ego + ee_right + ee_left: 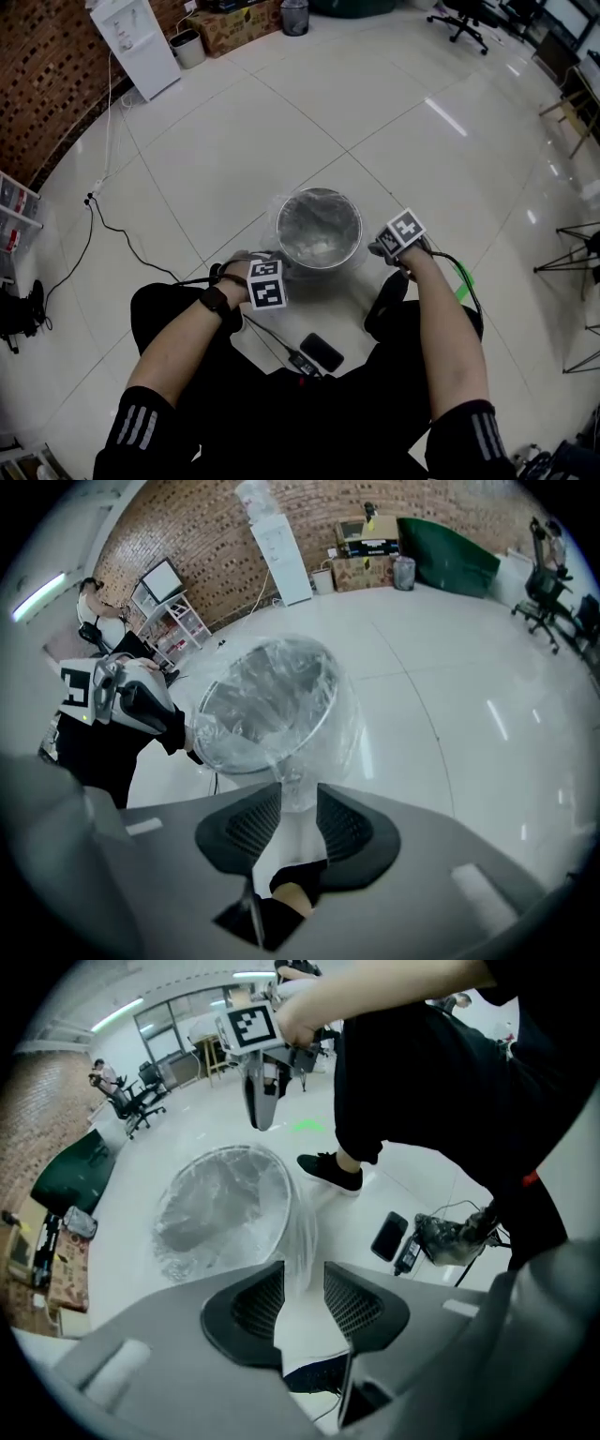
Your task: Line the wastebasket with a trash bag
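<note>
two jaw pairs released, snag risk
left gripper (303, 1299) and right gripper (298, 825) stand parted, trash bag (317, 223) film loose between; bag lines wastebasket (359, 234) on floor (422, 141). film catching a pad could drag it off.

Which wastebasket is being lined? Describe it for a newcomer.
On the wide white tiled floor, look mid-room, right before the person's knees. The wastebasket there is round and silvery, with a clear trash bag crinkled over its rim; the pale bin and mesh bin stand far off by the brick wall.
</note>
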